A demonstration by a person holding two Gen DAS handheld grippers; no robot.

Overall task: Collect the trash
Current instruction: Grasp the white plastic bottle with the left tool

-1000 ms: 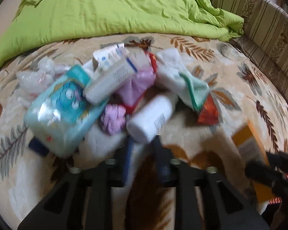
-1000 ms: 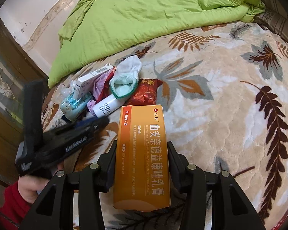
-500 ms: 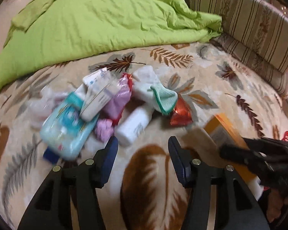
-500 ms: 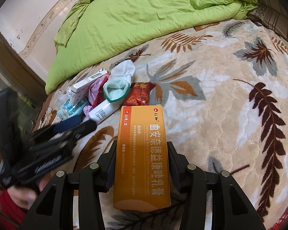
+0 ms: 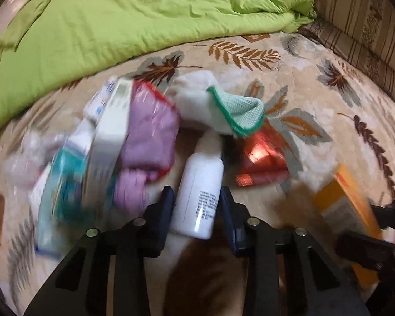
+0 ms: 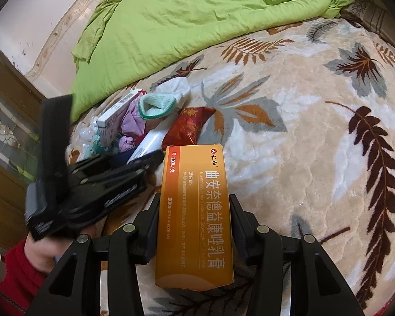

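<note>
A heap of trash lies on the leaf-patterned blanket. In it are a white bottle, a red foil packet, a white sock with a green cuff, a purple bag, a white carton and a blurred teal pack. My left gripper has its fingers pressed against both sides of the bottle, which still lies on the blanket. My right gripper is shut on a long orange medicine box, held off to the right of the heap. The right wrist view shows the bottle with the left gripper at it.
A crumpled green duvet covers the far side of the bed. A striped padded headboard runs along the right. The blanket stretches bare to the right of the heap. A hand in a red sleeve holds the left gripper.
My left gripper pulled back and opened wide, then moved forward and narrowed around the white bottle. The right gripper has kept the orange box almost still.
</note>
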